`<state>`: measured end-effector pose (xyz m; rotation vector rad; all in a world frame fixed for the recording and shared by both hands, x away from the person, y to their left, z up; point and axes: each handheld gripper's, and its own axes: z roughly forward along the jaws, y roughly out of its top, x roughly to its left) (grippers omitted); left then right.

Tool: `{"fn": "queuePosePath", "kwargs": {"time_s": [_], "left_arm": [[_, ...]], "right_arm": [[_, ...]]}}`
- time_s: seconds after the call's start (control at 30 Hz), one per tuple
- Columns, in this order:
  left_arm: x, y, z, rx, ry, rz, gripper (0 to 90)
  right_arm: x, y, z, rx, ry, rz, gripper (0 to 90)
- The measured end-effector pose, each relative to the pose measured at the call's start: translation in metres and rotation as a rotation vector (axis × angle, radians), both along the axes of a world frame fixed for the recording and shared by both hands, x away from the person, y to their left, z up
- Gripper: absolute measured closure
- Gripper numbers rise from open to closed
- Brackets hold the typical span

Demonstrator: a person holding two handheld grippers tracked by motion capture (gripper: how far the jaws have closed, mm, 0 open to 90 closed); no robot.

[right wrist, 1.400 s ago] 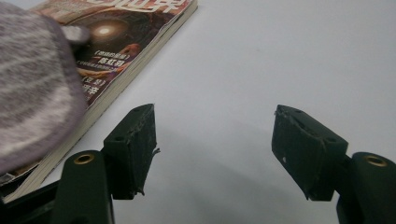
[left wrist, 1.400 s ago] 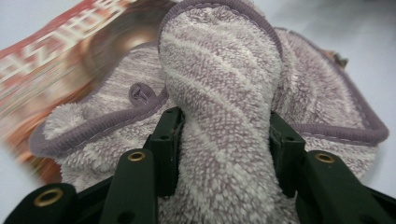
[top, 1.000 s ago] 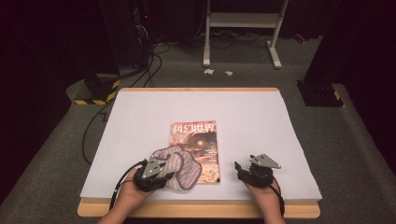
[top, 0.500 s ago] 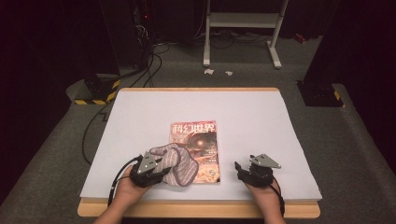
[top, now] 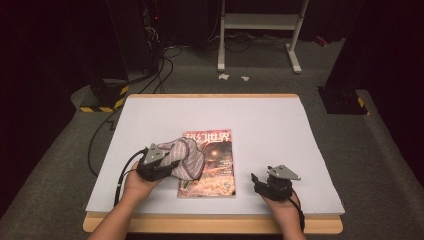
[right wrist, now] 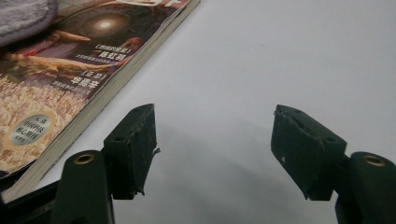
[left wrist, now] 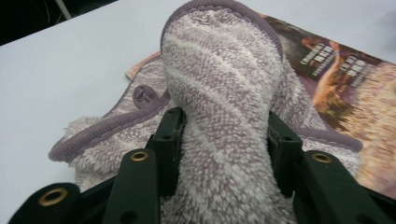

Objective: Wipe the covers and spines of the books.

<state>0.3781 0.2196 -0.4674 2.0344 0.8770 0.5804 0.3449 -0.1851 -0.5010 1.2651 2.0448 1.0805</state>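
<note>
A fluffy purple-and-white cloth [top: 189,156] lies partly over the left side of a magazine [top: 216,161] on the white table cover [top: 260,120]. My left gripper [top: 169,163] is shut on a bunched fold of the cloth [left wrist: 224,84], lifted a little off the table, pads [left wrist: 169,140] pressing in from both sides. The magazine cover [left wrist: 345,79] shows behind it. My right gripper [top: 267,181] rests near the front edge, right of the magazine, and is open [right wrist: 215,140] with bare table between its jaws. The magazine [right wrist: 70,70] lies to its left, a cloth corner [right wrist: 23,14] on it.
The wooden table edge [top: 215,225] runs along the front. Beyond the table, on the grey floor, stand a white metal frame [top: 260,35], dark equipment with cables [top: 150,60] and a yellow-and-black striped base [top: 102,105]. Bare cover stretches behind and right of the magazine.
My left gripper has moved away from the front edge and slightly left, rising, and has drawn the cloth with it. The right gripper has stayed put.
</note>
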Motion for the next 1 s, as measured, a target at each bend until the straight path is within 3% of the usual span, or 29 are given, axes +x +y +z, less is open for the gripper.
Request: {"fn": "queuePosePath", "kwargs": {"time_s": [0.23, 0.43, 0.57, 0.77, 1.0], "left_arm": [[0.017, -0.014, -0.006, 0.010, 0.029, -0.006, 56.7], [0.025, -0.023, -0.022, 0.039, 0.076, -0.017, 56.5], [0.026, -0.022, -0.026, 0.022, 0.079, -0.021, 56.4], [0.025, -0.027, -0.024, 0.055, 0.064, -0.024, 56.3], [0.025, -0.047, -0.024, 0.075, 0.051, -0.049, 56.2]], "right_arm": [[0.001, -0.001, 0.000, 0.001, 0.004, 0.003, 31.5], [0.001, -0.002, 0.000, 0.012, 0.009, -0.001, 33.2], [0.001, -0.002, 0.000, 0.010, 0.009, -0.003, 33.2], [0.001, -0.001, 0.000, 0.001, 0.008, 0.000, 33.2], [0.001, -0.001, 0.000, 0.001, 0.012, 0.000, 33.6]]}}
